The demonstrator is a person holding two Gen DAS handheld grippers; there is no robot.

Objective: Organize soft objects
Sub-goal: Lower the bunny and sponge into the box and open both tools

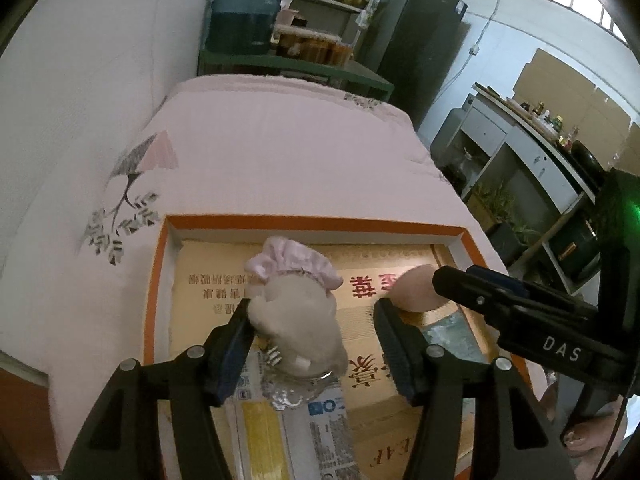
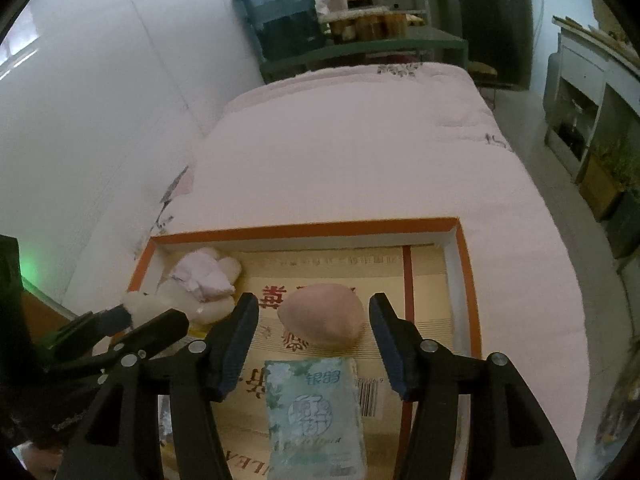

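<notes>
An orange-rimmed shallow box (image 1: 312, 222) (image 2: 308, 229) lies on a pink quilted bed. A cream plush toy with a pink frilly cap (image 1: 296, 304) (image 2: 200, 284) lies in its left part. My left gripper (image 1: 316, 320) is open around the toy, its left finger touching the toy's side. A pink egg-shaped sponge (image 2: 322, 316) (image 1: 414, 288) lies in the middle of the box. My right gripper (image 2: 312, 320) is open, one finger on each side of the sponge, not touching it. A pale blue tissue pack (image 2: 316, 412) lies below the sponge.
Printed packets and a foil piece (image 1: 296, 400) lie at the box's near edge. The white wall is on the left. A blue water jug (image 2: 280, 12) and green shelves stand beyond the bed's far end. Cabinets (image 1: 520, 152) stand to the right.
</notes>
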